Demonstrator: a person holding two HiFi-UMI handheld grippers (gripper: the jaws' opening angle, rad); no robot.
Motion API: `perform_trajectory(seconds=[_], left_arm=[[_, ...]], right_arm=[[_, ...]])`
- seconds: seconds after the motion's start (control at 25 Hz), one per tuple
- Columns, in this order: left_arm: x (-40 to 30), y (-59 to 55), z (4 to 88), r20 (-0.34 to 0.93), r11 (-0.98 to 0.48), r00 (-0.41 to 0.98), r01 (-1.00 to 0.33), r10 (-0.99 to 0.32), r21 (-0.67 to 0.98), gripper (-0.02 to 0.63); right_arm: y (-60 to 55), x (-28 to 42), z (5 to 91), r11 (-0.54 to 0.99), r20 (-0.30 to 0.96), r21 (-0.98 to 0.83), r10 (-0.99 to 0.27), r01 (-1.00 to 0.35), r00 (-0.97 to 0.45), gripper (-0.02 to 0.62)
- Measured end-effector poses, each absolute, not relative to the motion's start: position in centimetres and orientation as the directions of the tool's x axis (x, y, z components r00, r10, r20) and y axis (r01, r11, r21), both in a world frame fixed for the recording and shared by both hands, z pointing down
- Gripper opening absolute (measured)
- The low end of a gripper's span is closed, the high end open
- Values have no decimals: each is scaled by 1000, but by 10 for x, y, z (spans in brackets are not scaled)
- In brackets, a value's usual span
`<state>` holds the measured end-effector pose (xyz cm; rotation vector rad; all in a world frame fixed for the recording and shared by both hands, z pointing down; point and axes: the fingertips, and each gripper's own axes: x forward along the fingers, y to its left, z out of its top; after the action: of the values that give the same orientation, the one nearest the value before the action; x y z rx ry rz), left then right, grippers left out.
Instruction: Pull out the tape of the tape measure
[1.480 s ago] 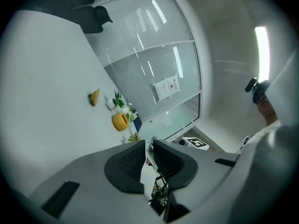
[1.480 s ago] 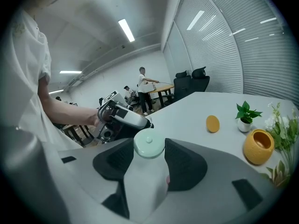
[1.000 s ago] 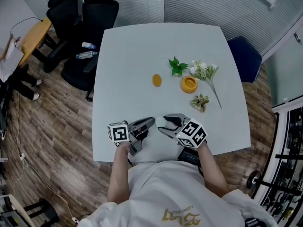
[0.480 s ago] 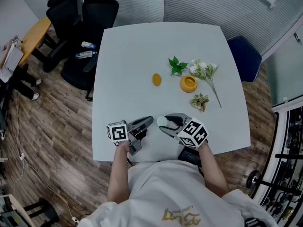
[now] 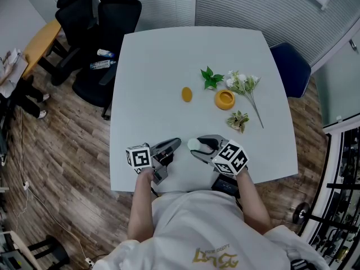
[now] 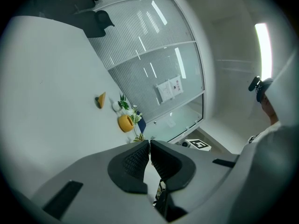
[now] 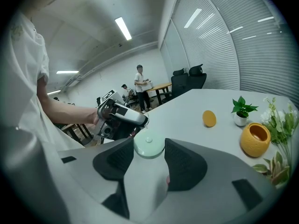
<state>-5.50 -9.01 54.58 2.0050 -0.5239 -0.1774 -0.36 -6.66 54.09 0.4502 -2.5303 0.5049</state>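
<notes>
A round pale-green tape measure (image 5: 194, 145) sits near the table's front edge, with my right gripper (image 5: 196, 147) shut on its sides. In the right gripper view the disc (image 7: 149, 146) lies between the two pads (image 7: 119, 160). My left gripper (image 5: 177, 144) points at it from the left with its jaws shut. Its tip (image 7: 140, 120) is right beside the disc's rim. In the left gripper view the pads (image 6: 140, 158) meet, and I see nothing between them. No pulled-out tape shows in any view.
On the white table (image 5: 157, 66) lie an orange oval piece (image 5: 186, 94), a small green plant (image 5: 211, 78), a yellow pot (image 5: 224, 100), white flowers (image 5: 243, 83) and a dried bloom (image 5: 237, 121). Black office chairs (image 5: 101, 16) stand at the left, a blue chair (image 5: 289, 69) at the right.
Hardly anything: the right gripper with the tape measure has edged a touch toward the left gripper, which stays in place.
</notes>
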Motion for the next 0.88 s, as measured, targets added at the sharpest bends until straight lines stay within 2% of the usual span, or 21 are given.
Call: perform_trajectory(seconds=[0.88], left_arm=[[-77, -93, 549, 90, -344, 857, -297, -507, 891, 12]], right_arm=[[-67, 7, 547, 864, 557, -273, -216, -422, -802, 224]])
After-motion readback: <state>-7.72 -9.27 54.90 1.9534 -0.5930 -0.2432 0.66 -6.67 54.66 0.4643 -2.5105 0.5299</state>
